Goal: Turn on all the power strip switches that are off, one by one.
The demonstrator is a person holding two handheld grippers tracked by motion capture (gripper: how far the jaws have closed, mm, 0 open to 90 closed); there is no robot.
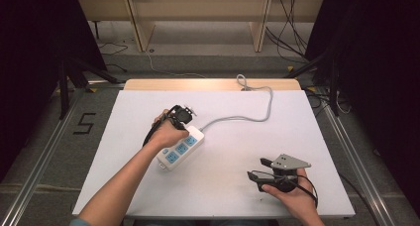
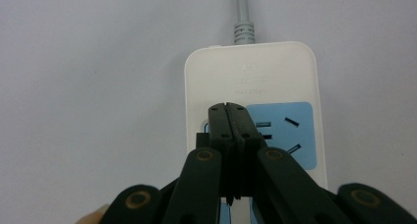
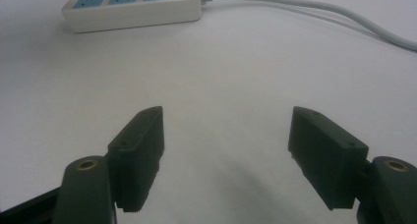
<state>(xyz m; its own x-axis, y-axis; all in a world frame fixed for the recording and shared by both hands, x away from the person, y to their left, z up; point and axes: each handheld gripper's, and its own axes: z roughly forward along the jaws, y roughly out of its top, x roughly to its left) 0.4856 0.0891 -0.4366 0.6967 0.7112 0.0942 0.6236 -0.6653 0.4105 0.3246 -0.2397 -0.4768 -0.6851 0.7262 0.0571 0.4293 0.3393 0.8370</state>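
- At mid-table sits the strip (image 1: 181,147), white with blue sockets, on the white table (image 1: 124,137).
- Its long axis runs diagonally in the high view: near end toward my left forearm, cord end up and to the right.
- Cord (image 1: 242,118) leaves that far end, curves right, then loops to the back edge of the table.
- My left gripper (image 2: 229,106) is right on top of the strip, near the cord end. Jaws are pressed together, nothing between them.
- Left gripper view: closed tips sit over the strip's face just left of a blue socket (image 2: 287,135), pointing along the strip toward the cord end.
- Tips seem to be on a small button or switch beside that socket, but the jaws cover it, so I can't say for sure, nor whether they touch the plastic.
- My right gripper (image 3: 226,150) is well apart from the strip, low over bare table at the near right. Jaws stand wide apart, empty.
- Right gripper view: strip (image 3: 133,8) lies ahead and up-left, seen side-on, cord (image 3: 314,10) trailing off to the right.
- Key relation: the strip is directly under my left tips, so left is the working hand by a wide margin.
- My read: next move is a short straight push down with the left, no sideways travel needed.
- Risk as I judge it: the strip lies loose, so an off-centre push could skid or pivot it. Right is free to come in from the near right and steady the socket end.
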